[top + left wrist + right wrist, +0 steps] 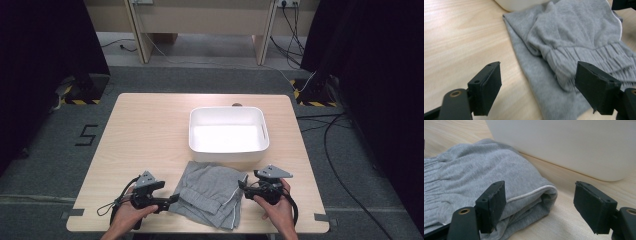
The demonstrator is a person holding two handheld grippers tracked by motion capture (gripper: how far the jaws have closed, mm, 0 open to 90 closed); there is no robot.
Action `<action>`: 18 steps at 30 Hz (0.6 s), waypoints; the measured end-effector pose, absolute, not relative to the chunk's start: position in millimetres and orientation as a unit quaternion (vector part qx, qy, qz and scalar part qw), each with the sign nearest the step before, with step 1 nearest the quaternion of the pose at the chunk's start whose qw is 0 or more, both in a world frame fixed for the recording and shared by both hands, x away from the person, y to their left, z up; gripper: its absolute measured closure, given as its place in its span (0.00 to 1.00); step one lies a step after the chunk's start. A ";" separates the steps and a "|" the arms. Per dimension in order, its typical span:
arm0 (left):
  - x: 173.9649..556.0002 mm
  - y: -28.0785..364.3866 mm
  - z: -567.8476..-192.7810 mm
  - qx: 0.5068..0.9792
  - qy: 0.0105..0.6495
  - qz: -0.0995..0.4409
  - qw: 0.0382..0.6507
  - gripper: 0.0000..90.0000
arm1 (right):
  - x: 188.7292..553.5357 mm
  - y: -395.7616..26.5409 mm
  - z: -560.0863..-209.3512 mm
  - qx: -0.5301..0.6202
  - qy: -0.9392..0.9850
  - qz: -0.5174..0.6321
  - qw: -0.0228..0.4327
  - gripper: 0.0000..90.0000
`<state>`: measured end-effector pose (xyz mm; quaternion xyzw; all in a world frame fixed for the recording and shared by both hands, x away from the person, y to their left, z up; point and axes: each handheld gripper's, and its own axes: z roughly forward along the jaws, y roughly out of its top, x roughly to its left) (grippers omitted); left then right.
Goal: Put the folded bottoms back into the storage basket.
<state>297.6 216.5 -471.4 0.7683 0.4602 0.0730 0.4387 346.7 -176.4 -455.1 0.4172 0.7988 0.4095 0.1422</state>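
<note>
As the folded grey garment (212, 192) lies on the desk (145, 130) just in front of the white bin (229, 131), the step in hand appears to be taking it up at both ends for transfer into that bin. The left gripper (172, 199) stands at the garment's left edge with jaws spread and nothing between them; the right gripper (243, 187) stands at the right edge, jaws likewise spread, facing the piped fold (534, 193). For a sound lift, each gripper should probably slide low along the desk so the jaws take in every layer, then close together; a shallow bite on the top layer alone risks unfolding the stack.
</note>
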 end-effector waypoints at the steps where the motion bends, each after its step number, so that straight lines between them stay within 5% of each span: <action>1: 295.8 218.2 -471.2 0.767 0.461 0.075 0.439 0.23 | 346.5 -177.0 -455.4 0.417 0.799 0.410 0.142 0.30; 18: 277.2 205.5 -484.0 0.767 0.467 0.041 0.437 0.17 | 348.8 -177.9 -453.4 0.408 0.802 0.411 0.146 0.30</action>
